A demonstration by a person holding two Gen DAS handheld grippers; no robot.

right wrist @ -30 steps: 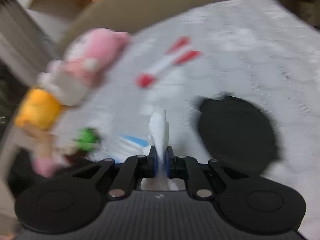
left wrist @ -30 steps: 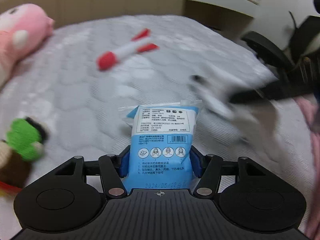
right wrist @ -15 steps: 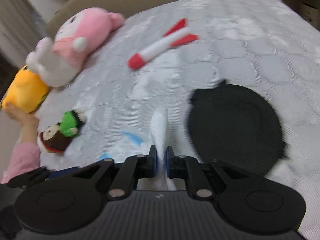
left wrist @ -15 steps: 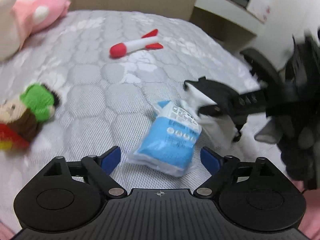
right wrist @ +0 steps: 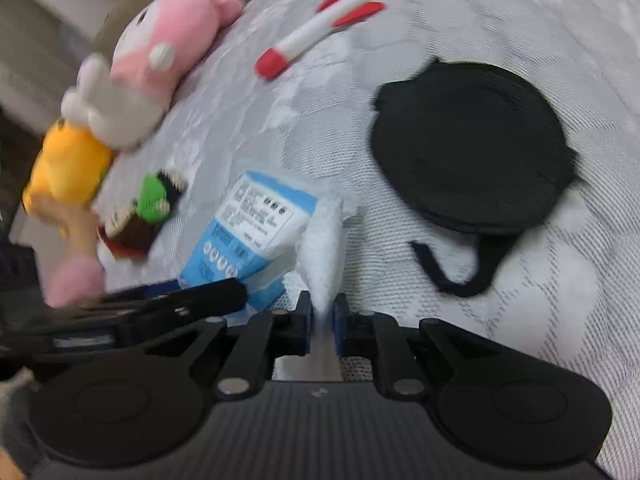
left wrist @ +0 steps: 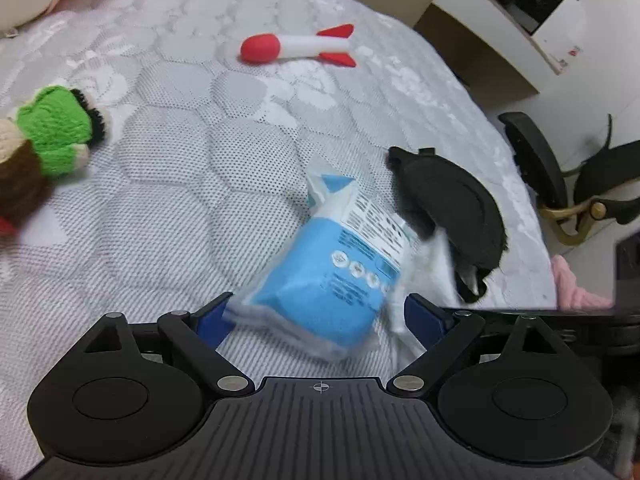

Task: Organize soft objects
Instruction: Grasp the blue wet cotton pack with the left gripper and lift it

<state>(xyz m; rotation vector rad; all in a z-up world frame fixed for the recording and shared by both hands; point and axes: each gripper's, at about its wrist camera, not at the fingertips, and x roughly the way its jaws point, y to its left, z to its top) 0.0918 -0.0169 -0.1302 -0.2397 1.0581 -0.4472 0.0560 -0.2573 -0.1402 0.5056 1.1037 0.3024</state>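
A blue and white tissue pack [left wrist: 332, 264] lies on the grey quilted bed between the wide-open fingers of my left gripper [left wrist: 318, 318], which does not grip it. My right gripper [right wrist: 323, 312] is shut on a white tissue [right wrist: 323, 248] that stands up between its pads, just right of the same pack [right wrist: 248, 236]. A black round eye mask [right wrist: 472, 148] with a strap lies to the right. A red and white rocket toy [left wrist: 296, 46] rests farther back. A small doll with a green hat [left wrist: 48, 132] lies at the left.
A pink plush [right wrist: 160, 52] and a yellow plush [right wrist: 64, 168] lie at the bed's left edge by a cardboard wall. A person's hand in a pink sleeve [right wrist: 76, 272] is at the left. A black chair [left wrist: 568, 184] and a white cabinet [left wrist: 508, 20] stand beyond the bed's right side.
My left gripper opened and let the tissue pack drop onto the bed, then moved in over it. The right gripper kept the white tissue and came down beside the pack.
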